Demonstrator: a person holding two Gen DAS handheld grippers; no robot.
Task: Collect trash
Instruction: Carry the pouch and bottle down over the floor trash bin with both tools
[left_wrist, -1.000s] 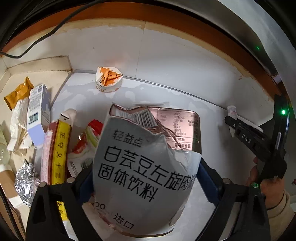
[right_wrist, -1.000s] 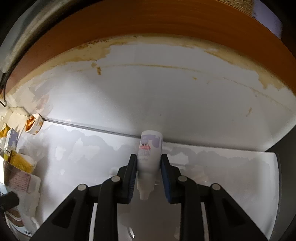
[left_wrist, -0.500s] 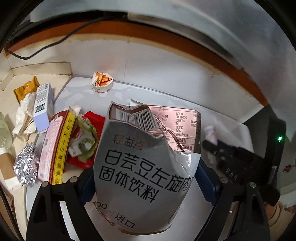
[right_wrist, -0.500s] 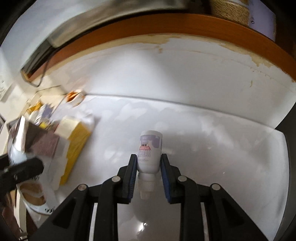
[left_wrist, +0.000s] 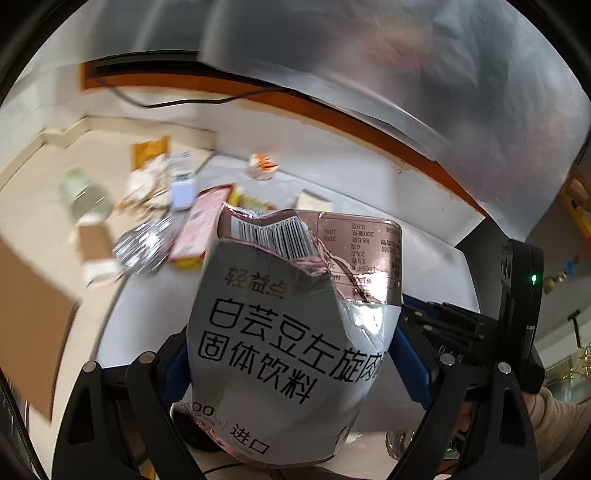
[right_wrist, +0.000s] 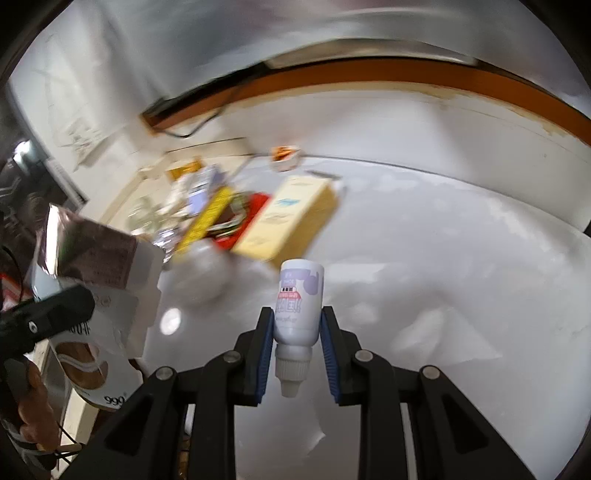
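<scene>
Gripping small bottle cap-down, long axis along right tongs

One torn pouch, one small bottle, two claws.

Left gripper: black plastic linkage arms, 2 blue pads, 4 silver round screws across the front links. Right gripper: same build, black angular arms, 2 blue ribbed pads, 4 silver screws. In the left wrist view, the right unit's black body carries 1 lit green LED. Beige knit sleeve cuff at lower right. Thin black cable runs under the left unit.
</scene>
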